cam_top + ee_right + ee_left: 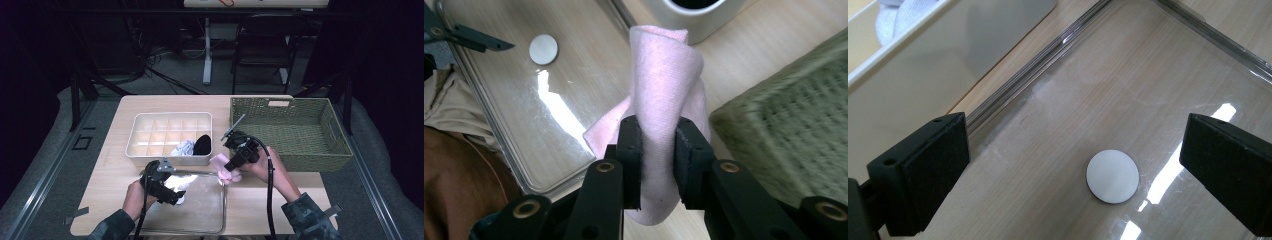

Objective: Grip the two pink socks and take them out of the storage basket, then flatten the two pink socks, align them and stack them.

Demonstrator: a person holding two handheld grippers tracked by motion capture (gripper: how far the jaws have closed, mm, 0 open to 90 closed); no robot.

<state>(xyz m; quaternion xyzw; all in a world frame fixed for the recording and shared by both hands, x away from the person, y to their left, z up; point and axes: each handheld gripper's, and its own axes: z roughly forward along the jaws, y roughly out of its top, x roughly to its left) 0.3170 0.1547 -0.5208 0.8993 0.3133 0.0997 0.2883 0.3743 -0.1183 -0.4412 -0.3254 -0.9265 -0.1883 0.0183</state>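
A pink cloth (664,90) stands folded between the jaws of my right gripper (658,150), which is shut on it. In the high view that gripper (231,165) holds the pink cloth (222,167) just above the far right corner of a clear tray (200,220). My left gripper (1070,145) is open over the tray's far left part, its jaws wide apart and holding nothing. A small white round disc (1112,176) lies flat on the tray floor between them, touching neither jaw. From the right gripper view the disc (543,49) lies beyond the cloth.
A white divided box (150,132) sits behind the tray, with a pale sock (183,148) and a black sock (202,144) in its front cells. A woven green basket (300,132) stands at the right. The person's hands reach in from the table's near edge.
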